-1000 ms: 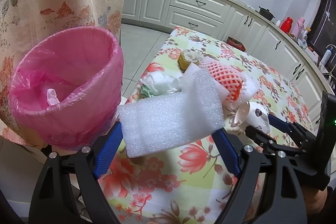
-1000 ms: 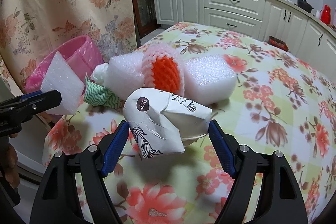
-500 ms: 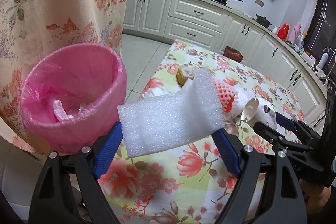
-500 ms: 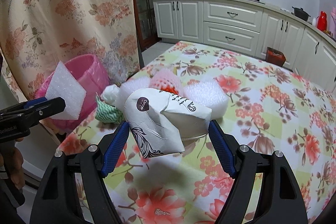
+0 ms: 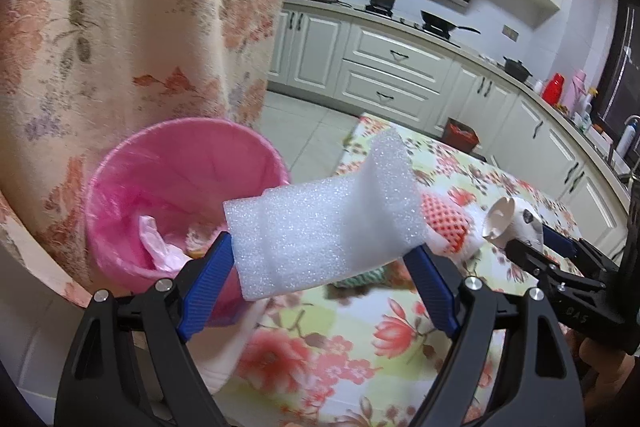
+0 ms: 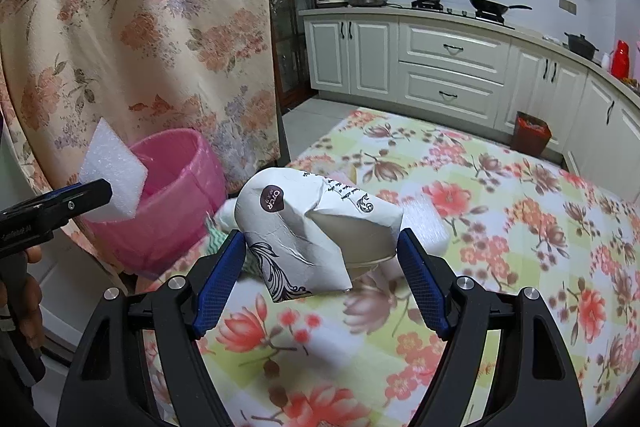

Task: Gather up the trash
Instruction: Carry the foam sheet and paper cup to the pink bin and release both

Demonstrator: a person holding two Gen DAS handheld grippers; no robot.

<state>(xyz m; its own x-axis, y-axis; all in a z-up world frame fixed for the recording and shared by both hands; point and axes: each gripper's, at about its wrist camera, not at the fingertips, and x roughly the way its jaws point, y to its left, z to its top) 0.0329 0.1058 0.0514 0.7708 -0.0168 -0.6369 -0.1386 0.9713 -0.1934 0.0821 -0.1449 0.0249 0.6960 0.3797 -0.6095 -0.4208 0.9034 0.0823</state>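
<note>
Even indoor light, fisheye-bent edges, tablecloth slightly blurred

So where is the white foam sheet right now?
The white foam sheet is held in the left gripper, off the table's left edge, just right of the pink bin.

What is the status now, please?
Left tool shut on foam sheet, near pink bin. Right tool shut on crumpled paper cup, above table. Nothing blocks the bin.
</note>
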